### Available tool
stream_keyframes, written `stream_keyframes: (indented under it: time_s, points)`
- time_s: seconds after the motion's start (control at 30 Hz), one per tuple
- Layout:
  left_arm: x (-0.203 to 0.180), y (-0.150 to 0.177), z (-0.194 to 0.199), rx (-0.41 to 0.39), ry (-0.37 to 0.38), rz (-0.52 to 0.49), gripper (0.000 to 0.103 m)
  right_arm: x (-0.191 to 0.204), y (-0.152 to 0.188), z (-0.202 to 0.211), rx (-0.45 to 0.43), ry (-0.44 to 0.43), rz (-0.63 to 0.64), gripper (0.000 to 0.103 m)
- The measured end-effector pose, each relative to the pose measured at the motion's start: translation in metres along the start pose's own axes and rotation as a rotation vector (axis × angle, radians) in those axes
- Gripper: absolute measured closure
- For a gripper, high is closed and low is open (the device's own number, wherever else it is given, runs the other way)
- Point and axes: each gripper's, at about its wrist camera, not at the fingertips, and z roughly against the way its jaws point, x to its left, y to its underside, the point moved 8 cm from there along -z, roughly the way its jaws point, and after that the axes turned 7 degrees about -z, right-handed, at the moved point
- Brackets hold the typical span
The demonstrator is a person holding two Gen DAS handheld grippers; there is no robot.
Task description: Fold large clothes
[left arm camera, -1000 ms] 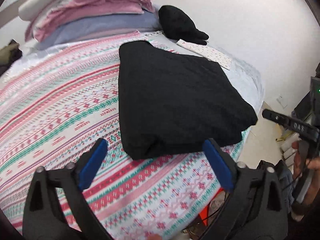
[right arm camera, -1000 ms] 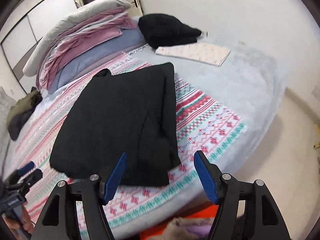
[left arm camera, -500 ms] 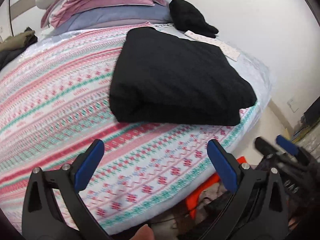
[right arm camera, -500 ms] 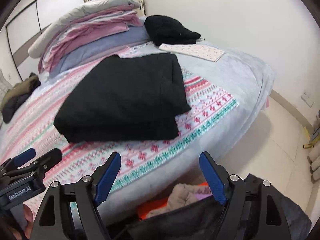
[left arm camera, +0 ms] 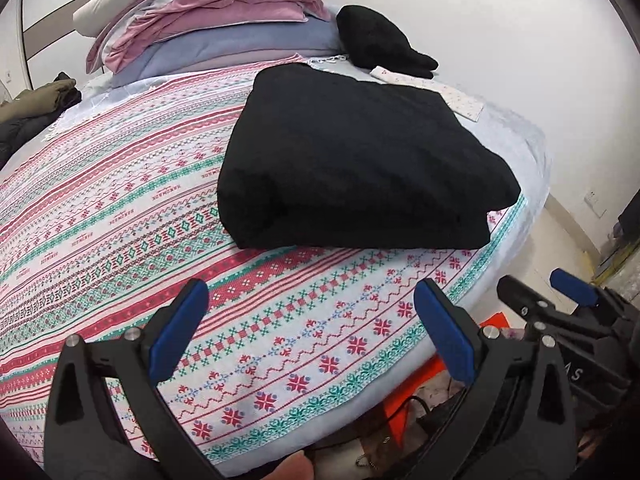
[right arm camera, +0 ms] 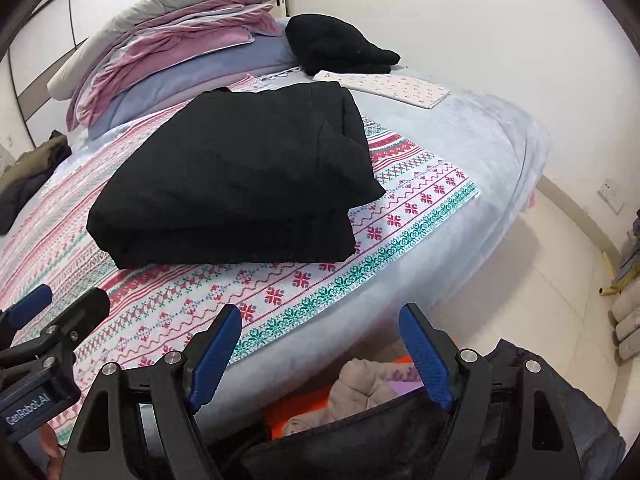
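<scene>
- The folded black garment [left arm camera: 360, 160] lies flat on the patterned blanket [left arm camera: 120, 216], towards the foot-end corner of the bed [right arm camera: 500, 152]; its thick folded edge faces the cameras.
- A band of bare patterned blanket separates that near edge from the bed's rim, and a wider stretch lies open to the garment's left in the left wrist view.
- The left gripper [left arm camera: 312, 328] hangs over the blanket's near border with its blue pads spread wide, nothing between them, well short of the garment.
- The right gripper [right arm camera: 320, 352] is past the bed's edge, above the floor side; its jaws stand wide apart and empty.
- Below it sit an orange bin [right arm camera: 280, 412] with crumpled clothes [right arm camera: 360, 388].
- At the head end, stacked bedding [right arm camera: 168, 44] and another dark garment [right arm camera: 336, 44] are well apart from the folded one.
</scene>
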Motion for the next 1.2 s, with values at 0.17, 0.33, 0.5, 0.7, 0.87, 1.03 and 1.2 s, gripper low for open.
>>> stream_keyframes:
  time_s: [0.17, 0.33, 0.5, 0.7, 0.87, 1.03, 1.2]
  points:
    - [0.0012, 0.0017, -0.0018, 0.009, 0.0, -0.005, 0.001, 0.0011, 0.0005, -0.0013, 0.0, 0.005, 0.007, 0.021]
    - [-0.0007, 0.0012, -0.003, 0.013, 0.006, -0.005, 0.001, 0.001, 0.0015, -0.0037, 0.002, 0.019, 0.014, 0.021]
    - [-0.0014, 0.0019, -0.0052, 0.023, 0.008, -0.002, 0.001, 0.0029, 0.0022, -0.0048, 0.004, 0.023, 0.023, 0.021]
    - [-0.0013, 0.0019, -0.0058, 0.025, 0.004, -0.003, 0.001, 0.0032, 0.0005, -0.0017, -0.005, 0.016, 0.015, 0.021]
    - [-0.0009, 0.0041, -0.0069, 0.037, 0.005, -0.01, 0.001, 0.003, 0.0009, 0.0007, -0.007, 0.013, 0.009, 0.021]
    - [-0.0003, 0.004, -0.0079, 0.039, 0.0, -0.007, 0.001, 0.0057, 0.0016, 0.0024, -0.009, 0.011, 0.013, 0.021]
    - [-0.0001, 0.0056, -0.0089, 0.047, -0.004, -0.012, 0.001, 0.007, 0.0028, 0.0041, -0.01, 0.01, 0.013, 0.021]
